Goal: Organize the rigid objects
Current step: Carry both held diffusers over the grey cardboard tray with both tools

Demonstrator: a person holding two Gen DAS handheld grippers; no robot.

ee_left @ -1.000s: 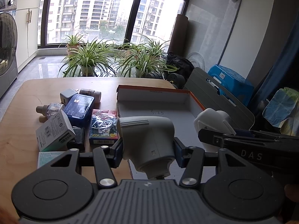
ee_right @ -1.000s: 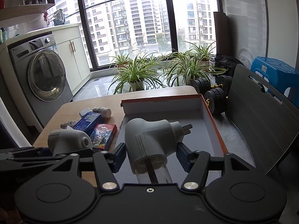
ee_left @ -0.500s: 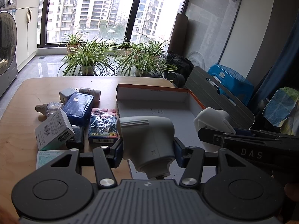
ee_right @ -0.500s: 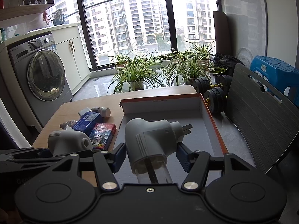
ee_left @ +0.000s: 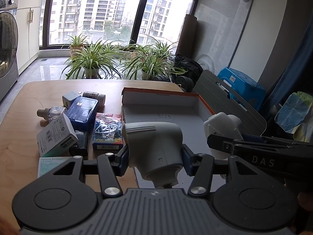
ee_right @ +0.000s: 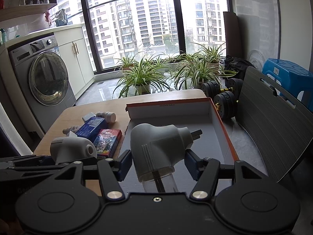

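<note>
In the left wrist view, the left hand-held gripper (ee_left: 155,157) was clenched on a grey elbow-shaped fitting (ee_left: 154,146), its blue pads pressing both sides. The fitting hung over the near left edge of an open cardboard box (ee_left: 162,100) with an orange rim, which sat on the wooden table (ee_left: 23,137). Left of the box lay a dark blue case (ee_left: 83,111), a red-topped packet (ee_left: 108,133), a tilted white carton (ee_left: 56,136), an adhesive bandage box (ee_left: 51,163), a small bottle (ee_left: 93,96) and a grey adapter (ee_left: 70,98). At the right, the right hand-held gripper (ee_left: 219,137) came in side-on, with a pale fitting (ee_left: 222,122) in its fingers.

In the right wrist view, the right hand-held gripper (ee_right: 157,163) was clamped on a second grey elbow fitting (ee_right: 156,146) with a dark bit sticking out toward the right and a clear tube below. It was held above the box (ee_right: 221,129), near its front. At the lower left, the left hand-held gripper (ee_right: 58,159) held its fitting (ee_right: 72,150) over the table (ee_right: 78,111), just beside the red-topped packet (ee_right: 107,142) and the blue case (ee_right: 91,128)
</note>
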